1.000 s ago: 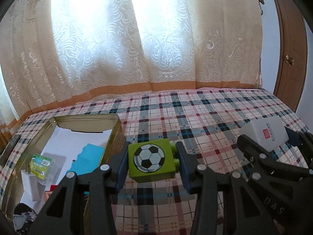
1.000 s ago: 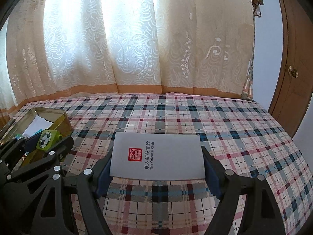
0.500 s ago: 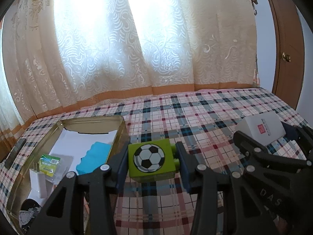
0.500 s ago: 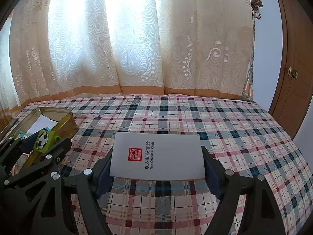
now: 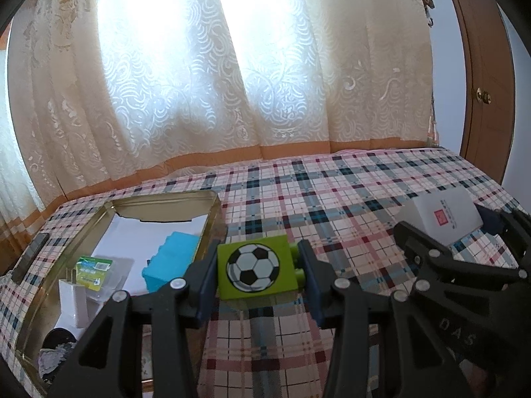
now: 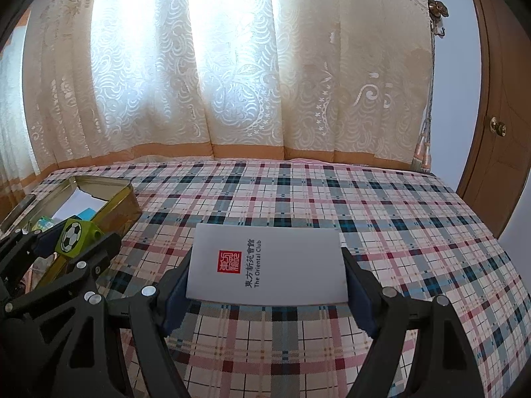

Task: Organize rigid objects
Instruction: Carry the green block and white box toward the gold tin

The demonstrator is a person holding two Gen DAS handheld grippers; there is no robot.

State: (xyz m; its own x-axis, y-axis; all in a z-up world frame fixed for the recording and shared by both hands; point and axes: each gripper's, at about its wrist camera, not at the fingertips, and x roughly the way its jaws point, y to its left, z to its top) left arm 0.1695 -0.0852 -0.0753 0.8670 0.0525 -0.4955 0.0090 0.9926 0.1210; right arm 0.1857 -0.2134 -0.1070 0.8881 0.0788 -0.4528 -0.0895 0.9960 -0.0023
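My left gripper (image 5: pixel 257 272) is shut on a green toy block (image 5: pixel 255 267) with a football printed on its face, held just right of the gold tin (image 5: pixel 212 214) and above the checked cloth. The same block (image 6: pixel 74 233) shows at the left of the right wrist view. My right gripper (image 6: pixel 267 265) is shut on a white box (image 6: pixel 268 265) with a red seal and "The Oriental Club" printed on it, held above the cloth; that box (image 5: pixel 443 214) appears at the right of the left wrist view.
The open gold tin (image 6: pixel 114 204) holds a blue block (image 5: pixel 171 260), a white charger plug (image 5: pixel 74 295), a green packet (image 5: pixel 91 270) and a dark round thing (image 5: pixel 54 345). A dark phone (image 5: pixel 30 257) lies left of it. Curtains hang behind; a wooden door (image 6: pixel 497 99) stands right.
The left gripper with the green block has drifted slightly, so the tin and its contents now show more fully. The right gripper and white box have stayed put.
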